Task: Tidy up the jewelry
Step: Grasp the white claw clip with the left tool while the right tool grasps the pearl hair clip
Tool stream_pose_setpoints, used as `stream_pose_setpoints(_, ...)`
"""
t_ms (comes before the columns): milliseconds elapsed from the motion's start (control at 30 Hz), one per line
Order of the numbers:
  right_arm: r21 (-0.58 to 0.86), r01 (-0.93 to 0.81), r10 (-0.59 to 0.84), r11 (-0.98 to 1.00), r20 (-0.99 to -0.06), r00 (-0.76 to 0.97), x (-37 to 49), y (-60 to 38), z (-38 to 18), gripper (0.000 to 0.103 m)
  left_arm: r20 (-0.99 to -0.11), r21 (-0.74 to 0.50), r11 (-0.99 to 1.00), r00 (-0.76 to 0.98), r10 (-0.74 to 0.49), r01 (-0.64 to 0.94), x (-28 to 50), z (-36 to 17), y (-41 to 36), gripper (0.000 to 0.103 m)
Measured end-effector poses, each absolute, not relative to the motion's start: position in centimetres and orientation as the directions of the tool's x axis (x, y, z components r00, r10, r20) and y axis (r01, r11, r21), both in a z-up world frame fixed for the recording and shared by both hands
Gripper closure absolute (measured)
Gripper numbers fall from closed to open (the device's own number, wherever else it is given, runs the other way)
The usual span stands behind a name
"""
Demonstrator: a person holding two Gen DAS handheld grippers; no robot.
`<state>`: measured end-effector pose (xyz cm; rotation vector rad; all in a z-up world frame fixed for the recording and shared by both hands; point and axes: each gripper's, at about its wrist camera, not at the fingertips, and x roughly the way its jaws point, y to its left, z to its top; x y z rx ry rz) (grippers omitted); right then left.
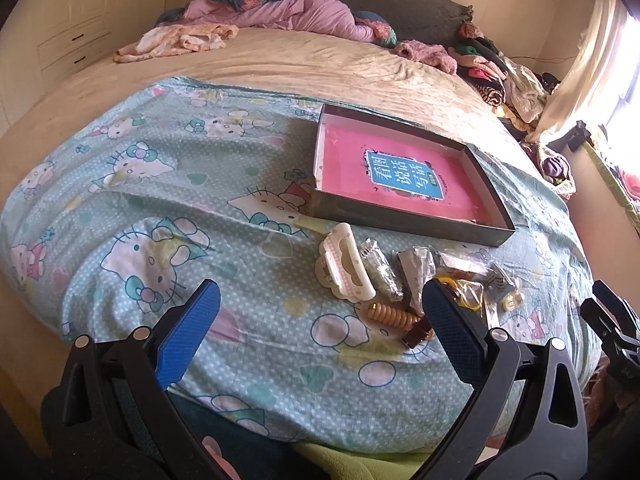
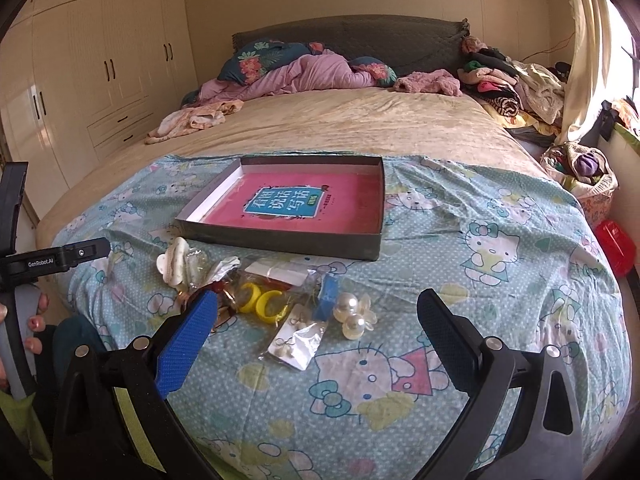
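Shallow grey cardboard box (image 2: 280, 236) lying flat on the cartoon-cat sheet (image 2: 500, 264) of the bed (image 2: 360, 120), open side up, long axis running roughly left to right in the right wrist view, pink printed book cover (image 2: 288, 204) filling its floor. Jewelry heaped in a loose row just in front of the box's near wall, touching nothing of the box: cream plastic hair claw (image 1: 346, 268) at the left end, long axis pointing toward the box; ribbed tan coil band (image 1: 386, 314) near it; two glossy yellow rings (image 2: 262, 298); blue block (image 2: 327, 294); pearl-and-petal clip (image 2: 355, 316); crinkled clear bag of earrings (image 2: 294, 342). Left gripper (image 1: 320, 330) hovering low, jaws spread wide, empty, blue textured pads. Right gripper (image 2: 316, 334) likewise wide apart, gripping nothing, over the earring bag.
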<state>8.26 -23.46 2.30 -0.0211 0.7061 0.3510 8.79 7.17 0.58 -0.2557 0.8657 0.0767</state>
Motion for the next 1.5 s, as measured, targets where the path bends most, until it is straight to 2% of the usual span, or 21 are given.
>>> stream_pose_setpoints(233,0.129,-0.289,0.299,0.948,-0.668,0.682,10.4,-24.7,0.6,0.004,-0.801,-0.186,0.965,0.597,-0.041,-0.184,10.6,-2.4,8.7,0.009)
stream_pose_setpoints(500,0.141,-0.289,0.301,0.947,-0.705,0.642,11.7,-24.6,-1.6,0.004,-0.823,-0.25,0.959,0.551,-0.137,-0.134,12.5,-5.1,7.3,0.011)
stream_pose_setpoints(567,0.141,-0.289,0.3,0.947,-0.712,0.635,11.9,-24.7,-1.9,0.004,-0.828,-0.266,0.955,0.538,-0.155,-0.135,13.1,-5.7,7.1,0.016)
stream_pose_setpoints(700,0.142,-0.289,0.299,0.947,-0.724,0.622,12.1,-24.8,-2.7,0.004,-0.841,-0.267,0.953,0.517,-0.157,-0.146,14.2,-6.9,7.0,0.039)
stream_pose_setpoints(1067,0.177,-0.277,0.309,0.945,-0.762,0.568,14.2,-24.9,-5.5,0.005,-0.83,-0.272,0.957,0.528,-0.181,-0.099,16.3,-7.6,5.4,0.057)
stream_pose_setpoints(1267,0.175,-0.274,0.299,0.946,-0.8,0.521,15.2,-25.2,-7.6,0.031,-0.817,-0.264,0.96,0.549,-0.174,-0.089,16.5,-7.6,5.4,0.057)
stream_pose_setpoints(1367,0.177,-0.282,0.307,0.943,-0.792,0.527,15.4,-25.0,-8.2,0.035,-0.813,-0.266,0.959,0.557,-0.171,-0.094,16.9,-7.6,5.4,0.057)
stream_pose_setpoints(1500,0.153,-0.316,0.31,0.936,-0.782,0.54,15.9,-24.4,-8.4,0.046,-0.809,-0.268,0.959,0.563,-0.169,-0.097,17.1,-7.7,5.5,0.058)
